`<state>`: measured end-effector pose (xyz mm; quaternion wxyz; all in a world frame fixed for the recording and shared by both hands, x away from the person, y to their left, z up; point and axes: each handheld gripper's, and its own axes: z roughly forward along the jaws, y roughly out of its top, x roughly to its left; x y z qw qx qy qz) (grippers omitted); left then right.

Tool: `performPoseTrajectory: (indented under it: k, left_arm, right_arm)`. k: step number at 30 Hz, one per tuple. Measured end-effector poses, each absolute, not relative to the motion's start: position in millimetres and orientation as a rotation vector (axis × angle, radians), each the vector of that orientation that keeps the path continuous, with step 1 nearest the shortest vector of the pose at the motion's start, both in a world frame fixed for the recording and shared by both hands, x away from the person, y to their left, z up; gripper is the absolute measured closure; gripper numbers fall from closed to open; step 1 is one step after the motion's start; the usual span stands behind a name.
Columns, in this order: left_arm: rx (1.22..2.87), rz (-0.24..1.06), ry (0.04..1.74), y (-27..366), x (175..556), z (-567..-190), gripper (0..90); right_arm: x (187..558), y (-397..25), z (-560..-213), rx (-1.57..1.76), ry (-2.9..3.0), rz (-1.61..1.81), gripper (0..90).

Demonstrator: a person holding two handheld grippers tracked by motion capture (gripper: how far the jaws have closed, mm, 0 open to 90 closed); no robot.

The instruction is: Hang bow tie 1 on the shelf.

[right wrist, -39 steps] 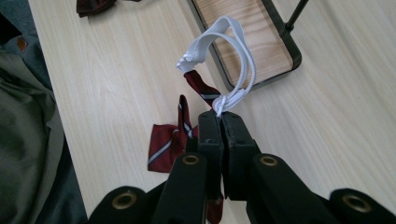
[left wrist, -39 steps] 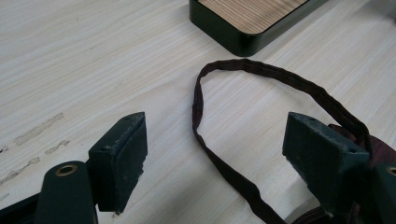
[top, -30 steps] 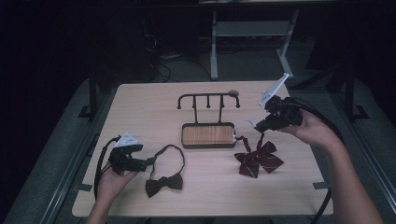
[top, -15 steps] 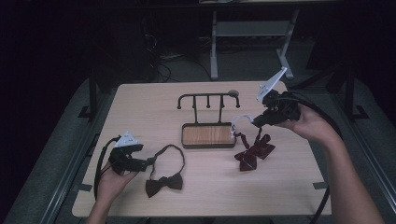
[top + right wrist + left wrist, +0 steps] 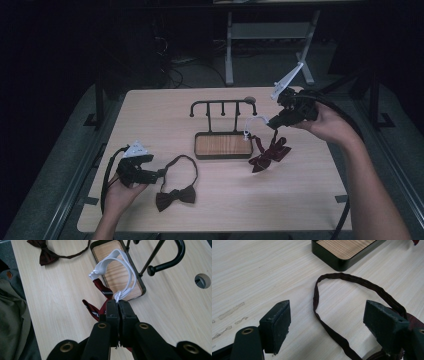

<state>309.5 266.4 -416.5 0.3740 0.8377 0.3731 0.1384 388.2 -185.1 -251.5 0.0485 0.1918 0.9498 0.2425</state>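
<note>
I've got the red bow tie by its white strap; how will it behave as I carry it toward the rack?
Probably floppy: the red bow tie dangles crumpled below the right hand-held gripper. The white strap looks thin and soft, so it may swing. It seems light; the loop should drape over a rack peg.

Pale wooden table; on it a hook rack; a dark bow tie.

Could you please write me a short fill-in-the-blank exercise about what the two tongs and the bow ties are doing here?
1. The right tongs are shut on the ____ elastic loop of the red bow tie.
2. The left tongs are ____, astride the strap of the dark bow tie.
3. The hook rack stands on a ____ base.

Missing words: white; open; wooden
</note>
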Motion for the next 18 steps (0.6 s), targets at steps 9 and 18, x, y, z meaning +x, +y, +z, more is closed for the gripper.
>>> performPoseTrajectory:
  k: [9,18]
  left_arm:
    - [2.15,0.356,0.952,265.9,309.4,-416.4,21.9]
    - [2.159,0.355,0.942,266.1,310.1,-416.6,22.0]
  right_arm:
    - [397.8,-182.0,-246.9,0.61,2.89,0.72,87.2]
    - [411.3,-184.1,-246.8,0.657,2.888,0.709,87.1]
